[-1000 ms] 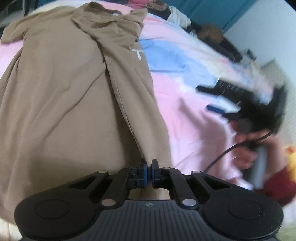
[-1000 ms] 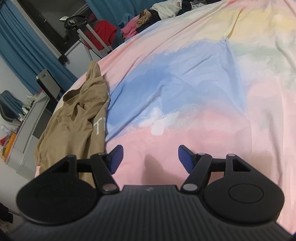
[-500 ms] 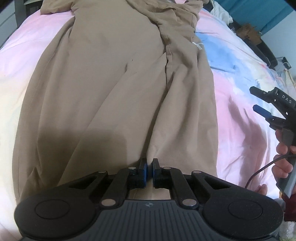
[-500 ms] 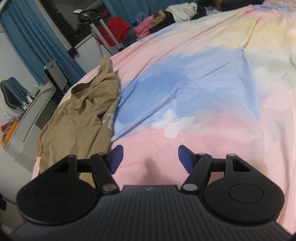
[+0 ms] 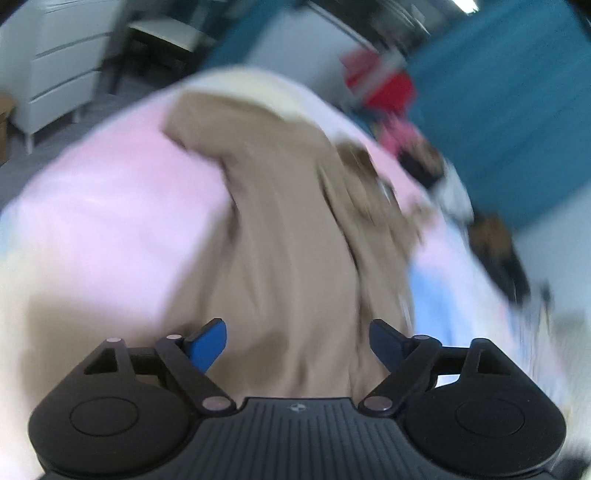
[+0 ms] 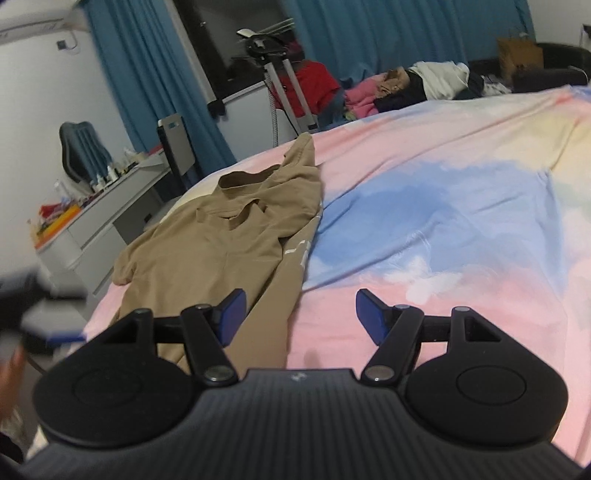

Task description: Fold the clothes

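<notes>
A tan T-shirt (image 5: 295, 236) lies stretched along the pastel bedsheet (image 5: 110, 221), its right side folded over the middle with white lettering (image 6: 301, 251) on the fold. The left wrist view is motion-blurred. My left gripper (image 5: 297, 345) hangs open just above the shirt's near hem, with nothing between its blue pads. In the right wrist view the same tan T-shirt (image 6: 221, 251) lies at the left of the bedsheet (image 6: 461, 206). My right gripper (image 6: 301, 315) is open over the pink sheet beside the shirt's right edge. The left gripper (image 6: 33, 306) shows as a blur at far left.
A grey desk (image 6: 107, 225) with clutter and a chair (image 6: 83, 151) stand left of the bed. A pile of clothes (image 6: 413, 86) and an ironing stand (image 6: 280, 85) sit beyond the bed's far edge, before blue curtains (image 6: 388, 33). The sheet right of the shirt is bare.
My left gripper has opened and let go of the shirt's hem, and is swinging fast. The right gripper has risen and tilted up, still open.
</notes>
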### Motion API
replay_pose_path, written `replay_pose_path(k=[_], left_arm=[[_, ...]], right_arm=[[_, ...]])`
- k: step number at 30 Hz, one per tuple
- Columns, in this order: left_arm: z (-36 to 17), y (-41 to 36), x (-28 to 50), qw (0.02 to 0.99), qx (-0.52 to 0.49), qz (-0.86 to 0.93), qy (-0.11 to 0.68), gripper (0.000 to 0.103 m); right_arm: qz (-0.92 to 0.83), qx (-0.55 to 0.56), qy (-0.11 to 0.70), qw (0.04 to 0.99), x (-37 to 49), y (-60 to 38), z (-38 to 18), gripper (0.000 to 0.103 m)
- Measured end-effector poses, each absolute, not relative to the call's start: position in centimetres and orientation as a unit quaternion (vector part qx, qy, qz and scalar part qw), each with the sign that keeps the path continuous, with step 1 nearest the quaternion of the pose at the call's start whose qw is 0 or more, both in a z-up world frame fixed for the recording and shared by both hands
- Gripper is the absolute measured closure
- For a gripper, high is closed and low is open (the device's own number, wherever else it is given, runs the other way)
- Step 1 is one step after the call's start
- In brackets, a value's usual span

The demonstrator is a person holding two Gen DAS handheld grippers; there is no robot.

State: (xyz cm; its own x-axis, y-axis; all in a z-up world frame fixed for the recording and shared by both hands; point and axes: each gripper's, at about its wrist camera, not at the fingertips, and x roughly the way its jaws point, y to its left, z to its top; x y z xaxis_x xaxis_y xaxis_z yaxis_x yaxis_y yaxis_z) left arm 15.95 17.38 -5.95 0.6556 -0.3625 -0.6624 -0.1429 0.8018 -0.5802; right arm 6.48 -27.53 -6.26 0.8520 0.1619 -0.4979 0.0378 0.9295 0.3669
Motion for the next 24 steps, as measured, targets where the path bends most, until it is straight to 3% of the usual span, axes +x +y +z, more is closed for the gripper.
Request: replay_pose_path(k=[9, 14, 20, 22, 24], left_arm=[[-12.4, 23.9, 29.8, 0.832, -0.434, 0.026, 0.345, 0.015], [-13.5, 24.4, 33.9, 0.85, -0.437, 0.045, 0.29, 0.015], [-12.7, 21.1, 39.0, 0.913, -0.289, 0.08, 0.275, 0.047], [-11.2, 18.8, 39.0, 0.931, -0.243, 0.073, 0.263, 0.079], [-9.6, 16.5, 39.0, 0.946, -0.195, 0.065, 0.249, 0.09]], right_arm=[[0.025, 0.177, 0.3, 0.937, 10.6, -26.4, -8.8, 0.034], [0.024, 0.169, 0.322, 0.931, 13.1, -25.8, -10.6, 0.034], [0.021, 0.196, 0.347, 0.917, 15.0, -26.3, -12.2, 0.035], [0.02, 0.201, 0.345, 0.916, 15.1, -26.4, -12.3, 0.035], [0.02, 0.205, 0.345, 0.916, 15.1, -26.5, -12.2, 0.035]])
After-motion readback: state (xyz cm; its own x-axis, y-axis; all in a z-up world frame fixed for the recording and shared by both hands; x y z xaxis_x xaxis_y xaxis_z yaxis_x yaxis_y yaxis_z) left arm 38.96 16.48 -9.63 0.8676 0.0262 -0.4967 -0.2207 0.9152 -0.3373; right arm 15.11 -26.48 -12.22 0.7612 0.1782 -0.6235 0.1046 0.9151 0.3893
